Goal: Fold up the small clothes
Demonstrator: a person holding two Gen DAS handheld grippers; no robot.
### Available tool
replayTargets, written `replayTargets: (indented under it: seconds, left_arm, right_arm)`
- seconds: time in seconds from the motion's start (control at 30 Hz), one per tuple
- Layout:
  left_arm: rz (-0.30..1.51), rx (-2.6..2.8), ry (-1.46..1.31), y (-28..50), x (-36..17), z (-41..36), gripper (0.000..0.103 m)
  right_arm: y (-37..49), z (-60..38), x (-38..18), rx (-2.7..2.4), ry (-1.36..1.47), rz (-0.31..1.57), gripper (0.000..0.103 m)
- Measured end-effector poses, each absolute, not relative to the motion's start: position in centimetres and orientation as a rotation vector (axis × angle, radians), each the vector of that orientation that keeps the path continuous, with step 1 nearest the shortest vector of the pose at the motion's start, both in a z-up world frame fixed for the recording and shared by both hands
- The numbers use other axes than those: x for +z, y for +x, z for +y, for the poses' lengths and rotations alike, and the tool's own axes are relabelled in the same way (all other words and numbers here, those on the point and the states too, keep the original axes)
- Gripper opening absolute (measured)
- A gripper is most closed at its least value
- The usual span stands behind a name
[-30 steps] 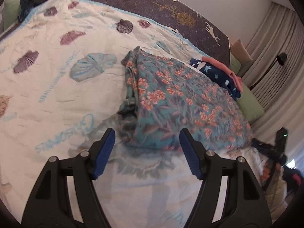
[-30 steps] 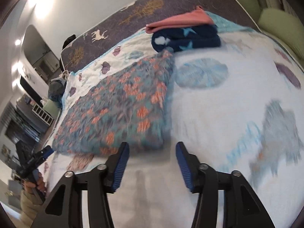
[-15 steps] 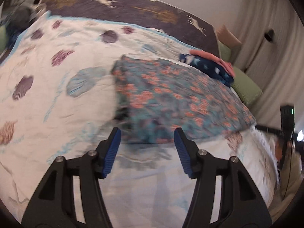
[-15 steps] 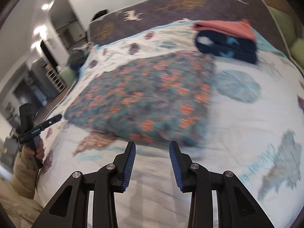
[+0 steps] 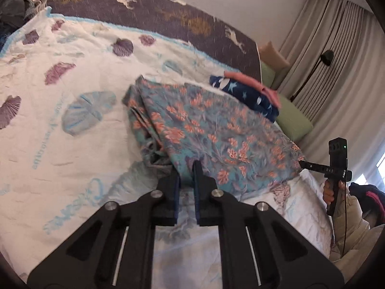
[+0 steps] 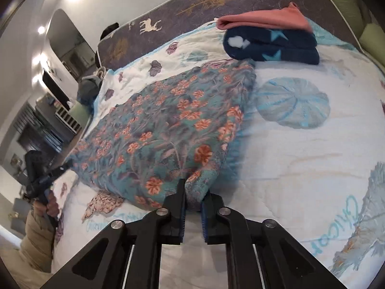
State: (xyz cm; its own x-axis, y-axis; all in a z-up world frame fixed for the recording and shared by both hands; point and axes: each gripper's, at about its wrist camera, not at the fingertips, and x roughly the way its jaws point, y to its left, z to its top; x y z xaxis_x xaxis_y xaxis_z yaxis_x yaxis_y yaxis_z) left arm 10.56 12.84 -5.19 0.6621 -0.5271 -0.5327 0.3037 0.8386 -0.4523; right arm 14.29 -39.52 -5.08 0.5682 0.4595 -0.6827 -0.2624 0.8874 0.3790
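Observation:
A teal garment with orange flowers (image 5: 216, 125) lies partly folded on the bed. My left gripper (image 5: 186, 166) is closing on its near left corner, and the cloth is pinched between the blue pads. In the right wrist view the same garment (image 6: 168, 125) spreads away to the left. My right gripper (image 6: 193, 187) is closing on the near right corner, with a bunch of fabric between its pads. Each gripper also shows small at the far corner in the other's view.
A folded navy star garment (image 6: 272, 45) with a pink one (image 6: 262, 20) on top sits behind the floral piece. The white shell-print blanket (image 5: 48, 120) covers the bed. A green pillow (image 5: 291, 118), a floor lamp (image 5: 324, 57) and curtains stand beyond the bed's edge.
Both grippers went from wide open in front of the garment to closed on its near corners. Both views have rolled and the near edge has lifted slightly.

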Motion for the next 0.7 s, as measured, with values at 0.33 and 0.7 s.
replayTargets:
  seconds: [0.33,0.7]
  left_arm:
    - [0.824,-0.396,-0.289,9.3,-8.2,13.9,0.010]
    - [0.895,-0.450,-0.414,6.7,-7.1,12.8,0.067]
  right_arm:
    - [13.3,-41.8,-6.7,0.324,0.199,0.978,0.016]
    - [9.7,-42.8,-6.0,0.366,0.427,0.974,0.043]
